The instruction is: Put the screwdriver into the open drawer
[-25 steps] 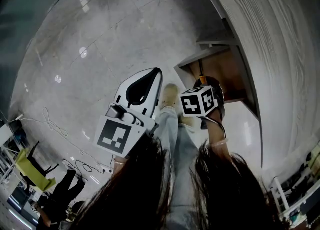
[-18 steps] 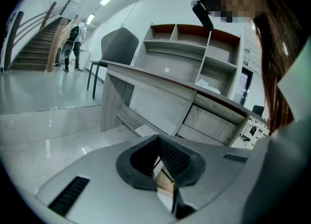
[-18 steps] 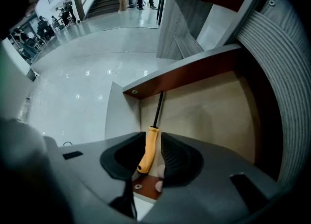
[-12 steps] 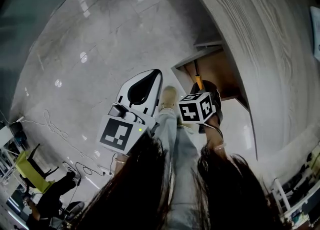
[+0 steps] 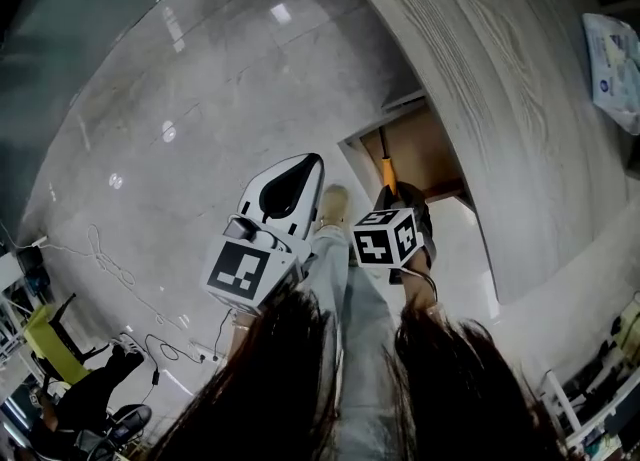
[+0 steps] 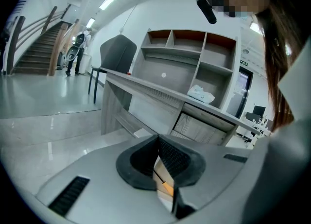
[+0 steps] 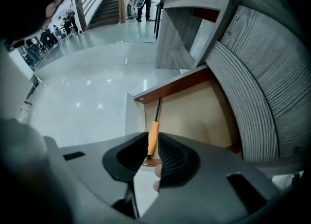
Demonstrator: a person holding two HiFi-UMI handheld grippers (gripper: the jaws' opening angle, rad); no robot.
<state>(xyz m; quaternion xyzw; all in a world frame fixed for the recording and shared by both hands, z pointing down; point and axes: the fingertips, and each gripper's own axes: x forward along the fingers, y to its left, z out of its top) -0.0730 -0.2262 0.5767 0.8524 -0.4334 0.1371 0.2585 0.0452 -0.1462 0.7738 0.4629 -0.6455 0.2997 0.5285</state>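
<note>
Screwdriver [image 7: 153,136] clamped by orange handle in right gripper [image 7: 151,146]; shaft pointed 12 o'clock into open drawer [image 7: 199,116]. Left gripper [image 6: 157,146] closed on nothing, parked at 9 o'clock.

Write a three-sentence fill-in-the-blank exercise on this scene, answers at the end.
1. The right gripper is shut on a screwdriver whose handle is ____.
2. Behind the screwdriver's shaft shows the brown inside of the open ____.
3. The left gripper has its jaws together and holds ____.
Missing words: orange; drawer; nothing.
</note>
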